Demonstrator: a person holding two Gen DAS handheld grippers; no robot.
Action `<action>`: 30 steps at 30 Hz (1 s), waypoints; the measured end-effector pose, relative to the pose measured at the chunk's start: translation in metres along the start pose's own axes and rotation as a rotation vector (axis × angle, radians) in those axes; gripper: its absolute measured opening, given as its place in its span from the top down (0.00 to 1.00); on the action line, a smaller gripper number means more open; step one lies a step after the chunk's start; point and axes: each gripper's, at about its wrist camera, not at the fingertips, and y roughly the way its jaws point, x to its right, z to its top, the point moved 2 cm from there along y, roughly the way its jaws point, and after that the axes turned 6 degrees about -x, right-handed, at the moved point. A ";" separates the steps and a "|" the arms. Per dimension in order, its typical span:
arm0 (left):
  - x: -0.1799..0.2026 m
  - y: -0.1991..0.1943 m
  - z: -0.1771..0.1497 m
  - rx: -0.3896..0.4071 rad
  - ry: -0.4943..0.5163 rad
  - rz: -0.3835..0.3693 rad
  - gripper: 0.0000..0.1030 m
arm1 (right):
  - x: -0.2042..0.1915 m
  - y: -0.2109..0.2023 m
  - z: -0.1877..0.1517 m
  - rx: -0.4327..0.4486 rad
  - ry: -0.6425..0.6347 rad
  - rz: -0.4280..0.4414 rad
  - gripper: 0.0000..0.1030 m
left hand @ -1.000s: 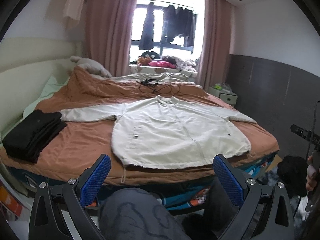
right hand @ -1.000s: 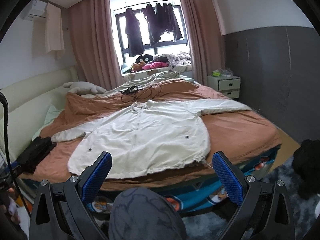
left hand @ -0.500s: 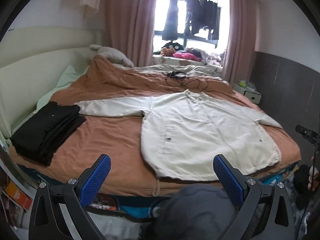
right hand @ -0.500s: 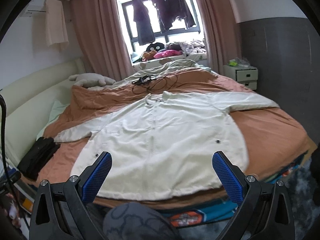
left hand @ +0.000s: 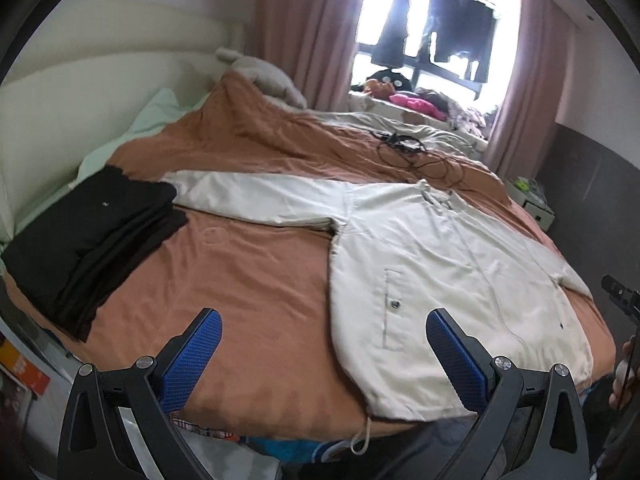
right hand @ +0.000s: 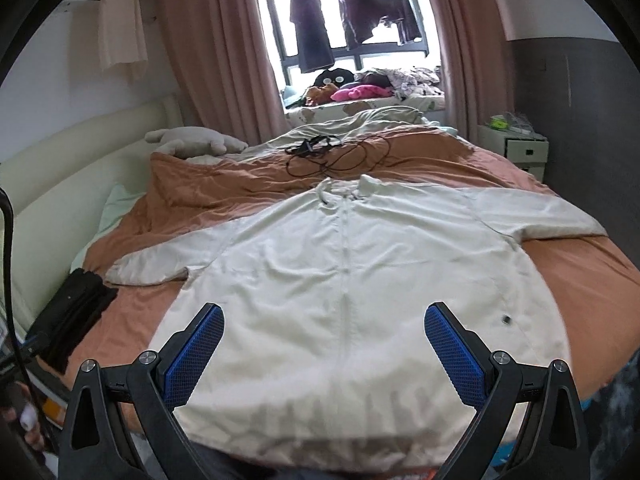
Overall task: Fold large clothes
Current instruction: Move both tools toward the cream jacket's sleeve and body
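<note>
Jacket [right hand: 344,280] flat, unfolded on bed [left hand: 248,280], sleeves out; no fold started. Right tongs [right hand: 324,344] agape over hem; left tongs [left hand: 324,344] agape, jacket ahead-right, black folded stack [left hand: 92,236] ahead-left.

We've got a rust-brown duvet [right hand: 580,276] covering the bed, with a tangle of black cables [right hand: 332,156] lying on it up near the window. A grey plush toy [right hand: 196,140] sits by the cream headboard [left hand: 80,92], and pink curtains [right hand: 224,48] frame dark clothes hanging [right hand: 308,24] at the glass.
</note>
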 end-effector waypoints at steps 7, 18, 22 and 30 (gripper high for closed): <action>-0.025 0.030 0.024 -0.015 -0.048 0.033 0.03 | -0.036 0.057 0.020 -0.047 -0.029 0.053 0.02; -0.072 0.085 0.066 -0.071 -0.161 0.078 0.05 | -0.094 0.153 0.046 -0.109 0.001 0.162 0.02; -0.089 0.109 0.080 -0.100 -0.205 0.096 0.11 | -0.110 0.190 0.052 -0.135 0.036 0.179 0.02; -0.112 0.159 0.106 -0.144 -0.257 0.107 0.14 | -0.127 0.257 0.052 -0.221 0.067 0.233 0.02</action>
